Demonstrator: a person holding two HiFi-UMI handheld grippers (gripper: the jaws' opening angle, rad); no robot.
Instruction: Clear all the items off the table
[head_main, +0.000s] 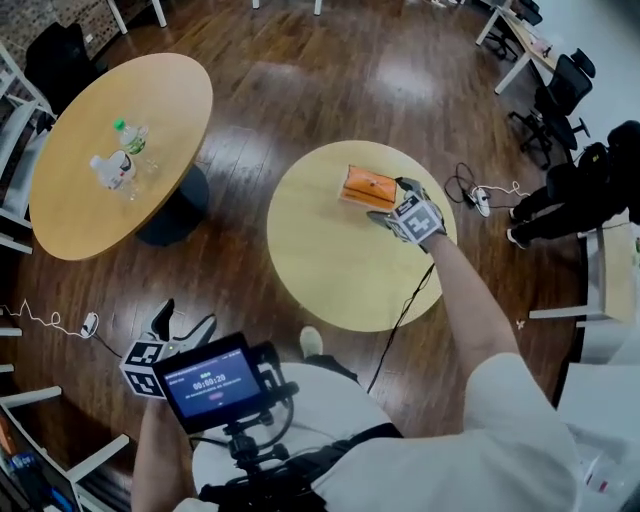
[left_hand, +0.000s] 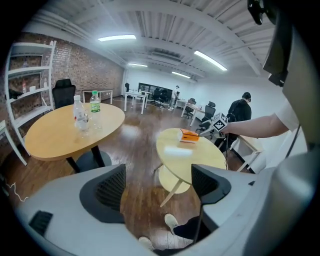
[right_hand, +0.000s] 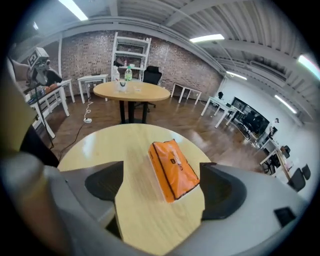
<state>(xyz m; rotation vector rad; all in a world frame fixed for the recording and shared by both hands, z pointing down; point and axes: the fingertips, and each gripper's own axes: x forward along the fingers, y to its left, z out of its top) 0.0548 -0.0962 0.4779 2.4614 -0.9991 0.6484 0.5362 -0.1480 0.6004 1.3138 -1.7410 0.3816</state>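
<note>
On the pale round table (head_main: 330, 285), toward its far right side, lies the orange pack (head_main: 368, 187). The right gripper (head_main: 394, 202) hangs just right of it, jaws spread wide with the pack's near end between them, not clamped on it. The left gripper (head_main: 181, 321) is near left, off the table, its jaws apart and holding nothing.

right hand-held gripper (right_hand: 161, 181): jaws stood wide apart | orange packet (right_hand: 172, 170) lay flat on pale round surface (right_hand: 107, 145), between jaws, ungripped | behind: farther surface (right_hand: 145, 92) carried bottles (right_hand: 124, 76); white shelf (right_hand: 131, 50) against brick wall (right_hand: 175, 67)
</note>
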